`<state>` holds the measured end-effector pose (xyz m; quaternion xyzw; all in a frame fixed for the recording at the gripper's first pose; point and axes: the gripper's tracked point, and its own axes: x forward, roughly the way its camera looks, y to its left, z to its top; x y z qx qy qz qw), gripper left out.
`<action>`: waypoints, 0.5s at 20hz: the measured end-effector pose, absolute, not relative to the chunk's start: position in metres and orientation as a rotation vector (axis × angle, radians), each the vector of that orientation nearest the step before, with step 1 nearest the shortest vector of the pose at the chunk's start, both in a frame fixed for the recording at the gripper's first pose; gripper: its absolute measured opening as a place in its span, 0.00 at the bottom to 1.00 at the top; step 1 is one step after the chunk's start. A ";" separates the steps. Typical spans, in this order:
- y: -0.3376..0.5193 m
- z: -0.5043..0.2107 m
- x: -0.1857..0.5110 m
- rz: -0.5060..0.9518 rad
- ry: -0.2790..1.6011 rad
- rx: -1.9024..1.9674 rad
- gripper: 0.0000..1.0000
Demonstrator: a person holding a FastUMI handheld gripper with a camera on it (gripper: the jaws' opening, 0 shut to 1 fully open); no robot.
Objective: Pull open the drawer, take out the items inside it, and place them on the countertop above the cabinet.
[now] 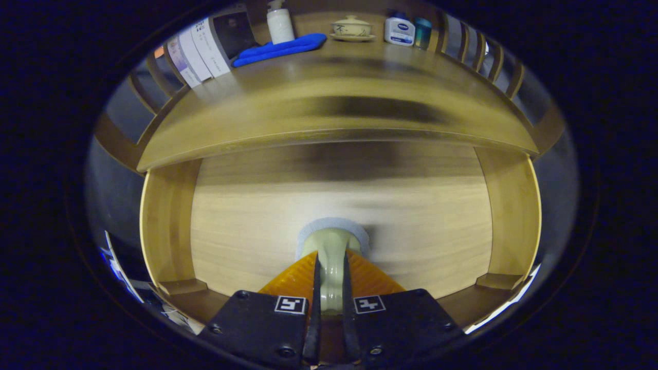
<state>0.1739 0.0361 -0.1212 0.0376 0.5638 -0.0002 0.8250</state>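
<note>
As the fingers pinch the drawer knob, pull straight toward the near side, keeping the drawer front square.

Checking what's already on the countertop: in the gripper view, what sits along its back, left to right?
Papers → blue cloth → lidded cup on saucer → white jar → teal jar. Gripper shut on drawer knob.

Home-style booth: wood cabinet, lotion bottle, lidded teacup on countertop.
</note>
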 end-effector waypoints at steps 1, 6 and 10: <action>0.037 -0.114 0.172 0.010 1.188 0.086 0.20; 0.033 -0.063 0.168 0.057 1.122 0.093 0.21; 0.024 -0.019 0.186 0.059 1.059 0.119 0.21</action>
